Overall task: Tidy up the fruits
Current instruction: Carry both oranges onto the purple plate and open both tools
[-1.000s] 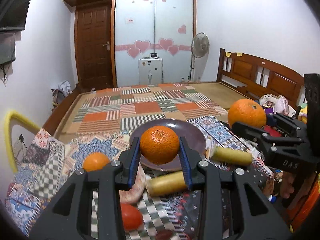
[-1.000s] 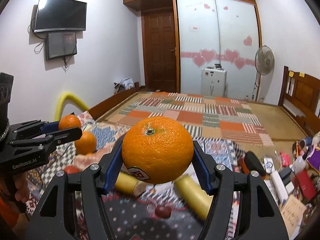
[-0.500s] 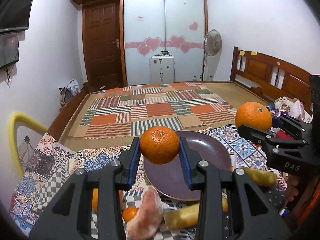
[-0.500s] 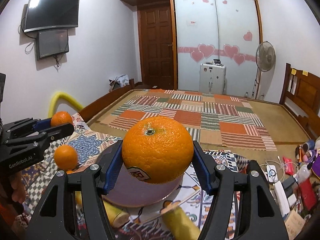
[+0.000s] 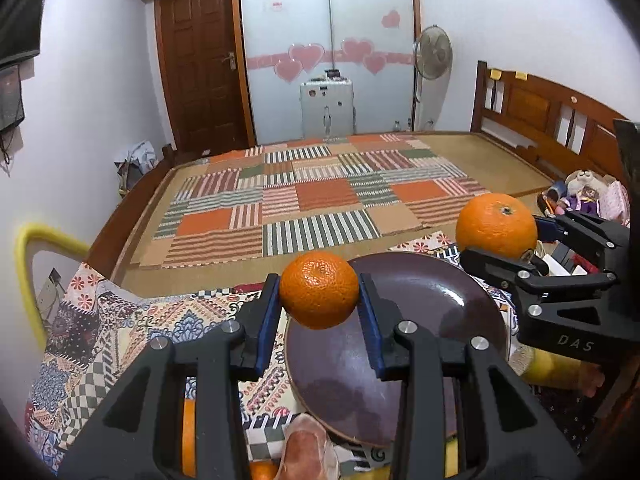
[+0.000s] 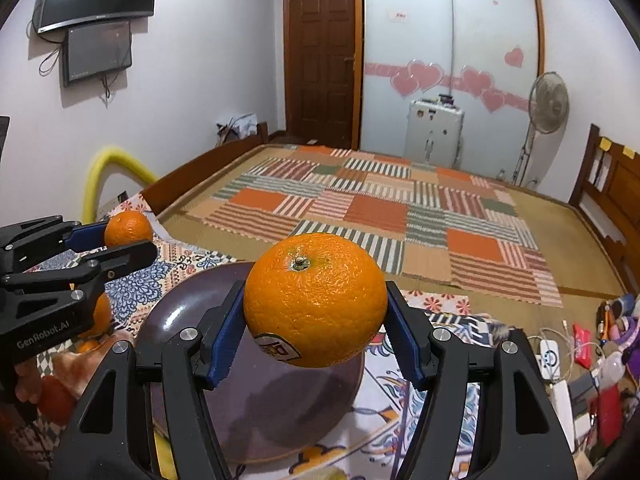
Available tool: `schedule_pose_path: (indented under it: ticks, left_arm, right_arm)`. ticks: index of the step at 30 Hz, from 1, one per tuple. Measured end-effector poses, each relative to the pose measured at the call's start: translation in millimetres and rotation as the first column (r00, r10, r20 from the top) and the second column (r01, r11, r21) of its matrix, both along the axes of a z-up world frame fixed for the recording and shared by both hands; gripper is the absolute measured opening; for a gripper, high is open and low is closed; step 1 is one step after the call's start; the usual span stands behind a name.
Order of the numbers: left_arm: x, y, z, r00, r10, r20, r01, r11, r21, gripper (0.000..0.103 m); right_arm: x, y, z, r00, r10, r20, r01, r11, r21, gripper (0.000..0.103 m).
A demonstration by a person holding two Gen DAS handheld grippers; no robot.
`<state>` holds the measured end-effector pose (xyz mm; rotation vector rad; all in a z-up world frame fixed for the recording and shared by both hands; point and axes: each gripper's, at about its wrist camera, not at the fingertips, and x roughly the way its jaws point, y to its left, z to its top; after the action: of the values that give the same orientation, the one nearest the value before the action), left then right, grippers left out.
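Note:
My left gripper [image 5: 319, 300] is shut on a small mandarin [image 5: 319, 294] and holds it above the left rim of a dark purple plate [image 5: 420, 320]. My right gripper [image 6: 316, 312] is shut on a large orange [image 6: 316, 298] with a sticker, above the same plate [image 6: 176, 312]. In the left wrist view the right gripper [image 5: 504, 236] holds the orange [image 5: 496, 222] over the plate's far right rim. In the right wrist view the left gripper [image 6: 124, 236] and its mandarin [image 6: 128, 227] are at the left.
The plate lies on a patterned cloth [image 5: 120, 320]. Another orange [image 5: 188, 432], a pink fruit [image 5: 308, 452] and a yellow fruit [image 5: 548, 368] lie around it. Clutter [image 6: 592, 352] sits at the right. A patchwork bed [image 5: 320, 200] lies beyond.
Both grippers have moved forward and up with their fruit, so the plate now lies right below them. The loose fruits have slid toward the bottom edge of both views.

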<state>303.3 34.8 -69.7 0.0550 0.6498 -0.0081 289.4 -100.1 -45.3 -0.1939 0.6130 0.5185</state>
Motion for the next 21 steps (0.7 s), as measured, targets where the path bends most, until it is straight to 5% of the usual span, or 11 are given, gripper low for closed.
schedule_pose_path:
  ticks: [21]
  left_arm:
    - [72, 6, -44, 0.950, -0.023, -0.310, 0.003, 0.998, -0.066, 0.037]
  right_arm:
    - [41, 24, -27, 0.970, 0.058, -0.238, -0.087, 0.990, -0.114, 0.062]
